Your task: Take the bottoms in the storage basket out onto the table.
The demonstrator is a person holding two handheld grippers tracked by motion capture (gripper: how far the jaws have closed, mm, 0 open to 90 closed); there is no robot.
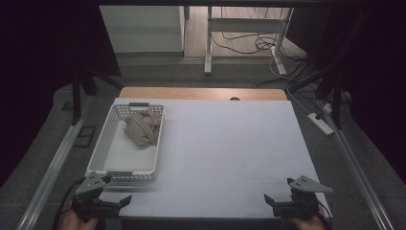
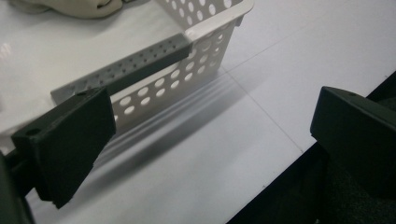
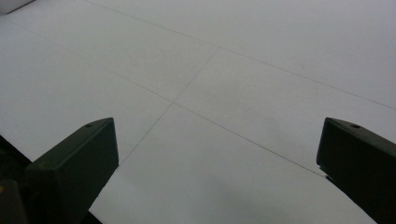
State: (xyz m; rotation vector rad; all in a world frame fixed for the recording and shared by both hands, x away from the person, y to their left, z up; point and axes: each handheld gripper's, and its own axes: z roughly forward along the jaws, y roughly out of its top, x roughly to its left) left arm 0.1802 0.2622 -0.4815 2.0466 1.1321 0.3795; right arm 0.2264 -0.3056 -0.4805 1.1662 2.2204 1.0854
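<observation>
One perforated plastic basket (image 1: 103, 148), crumpled cloth (image 1: 142, 127)

Crumpled cloth (image 1: 142, 127) in the basket (image 1: 102, 143) at the table's (image 1: 230, 143) left, far end.

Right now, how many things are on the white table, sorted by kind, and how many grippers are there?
Baskets: 1, the white perforated basket
Cloths: 1, the crumpled beige cloth inside it
Grippers: 2, left gripper and right gripper, both open and empty
Total: 4
</observation>
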